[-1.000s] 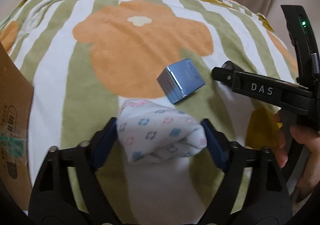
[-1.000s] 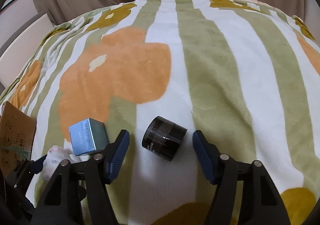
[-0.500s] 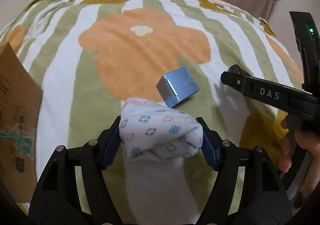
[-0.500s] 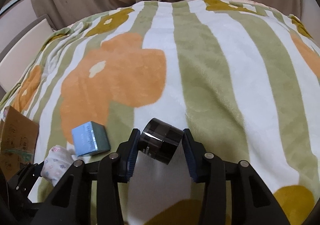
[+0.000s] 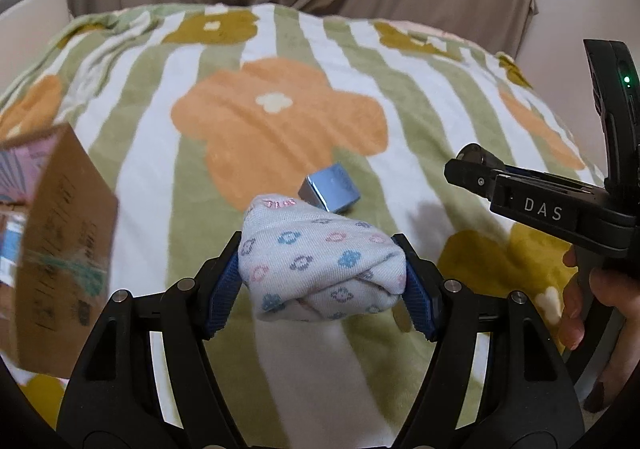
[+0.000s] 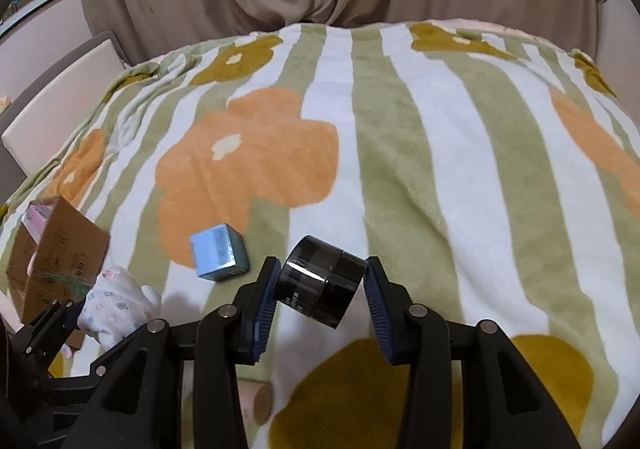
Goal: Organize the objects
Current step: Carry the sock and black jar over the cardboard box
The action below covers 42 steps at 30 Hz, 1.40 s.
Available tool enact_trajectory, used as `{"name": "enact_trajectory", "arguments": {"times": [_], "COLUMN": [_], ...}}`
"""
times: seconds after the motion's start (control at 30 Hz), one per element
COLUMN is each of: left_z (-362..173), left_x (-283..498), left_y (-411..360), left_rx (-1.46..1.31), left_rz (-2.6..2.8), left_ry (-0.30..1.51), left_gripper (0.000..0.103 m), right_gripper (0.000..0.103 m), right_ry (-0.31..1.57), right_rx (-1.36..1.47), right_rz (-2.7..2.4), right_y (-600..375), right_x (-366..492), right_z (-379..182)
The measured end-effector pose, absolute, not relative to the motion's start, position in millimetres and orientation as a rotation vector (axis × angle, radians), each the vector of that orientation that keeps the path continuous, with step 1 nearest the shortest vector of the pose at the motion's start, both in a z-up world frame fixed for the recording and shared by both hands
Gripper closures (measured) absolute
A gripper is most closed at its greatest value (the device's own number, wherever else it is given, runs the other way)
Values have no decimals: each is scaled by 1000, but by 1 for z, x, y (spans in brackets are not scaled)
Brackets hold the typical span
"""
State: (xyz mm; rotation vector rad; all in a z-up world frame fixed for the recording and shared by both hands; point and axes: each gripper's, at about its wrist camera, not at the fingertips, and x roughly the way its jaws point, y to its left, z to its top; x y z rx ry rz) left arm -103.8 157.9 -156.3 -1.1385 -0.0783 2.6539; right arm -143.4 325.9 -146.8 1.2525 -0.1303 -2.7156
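1. Left gripper (image 5: 322, 273): closed on a rolled white sock (image 5: 320, 269) with small flower print, held above the blanket (image 5: 280, 49).
2. Right gripper (image 6: 320, 289): clamped on a black jar (image 6: 324, 281), tilted, clear of the blanket.
3. Small blue box (image 6: 219, 258): lying on the striped floral blanket, between the two grippers.
4. Cardboard box (image 5: 60, 245): at far left, near the sock.

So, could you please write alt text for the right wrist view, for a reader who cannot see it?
The right tool grips a black jar, tilted, above a striped floral blanket. To its left lies a small blue box; further left, the left tool holds a rolled floral sock near a cardboard box.
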Motion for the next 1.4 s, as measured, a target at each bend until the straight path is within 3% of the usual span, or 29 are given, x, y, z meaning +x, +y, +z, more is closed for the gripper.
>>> {"name": "enact_trajectory", "arguments": {"times": [0.8, 1.4], "left_z": [-49, -50], "left_x": [-87, -75], "left_y": [30, -109], "left_rx": [-956, -1021], "left_rz": [2762, 2931], "left_ry": [-34, -129], "left_gripper": [35, 35], "right_gripper": [64, 64], "right_ry": [12, 134], "right_rx": [1111, 1051], "right_rz": [-2625, -2441], "right_y": [201, 63], "right_x": [-123, -137], "right_z": [-53, -44]}}
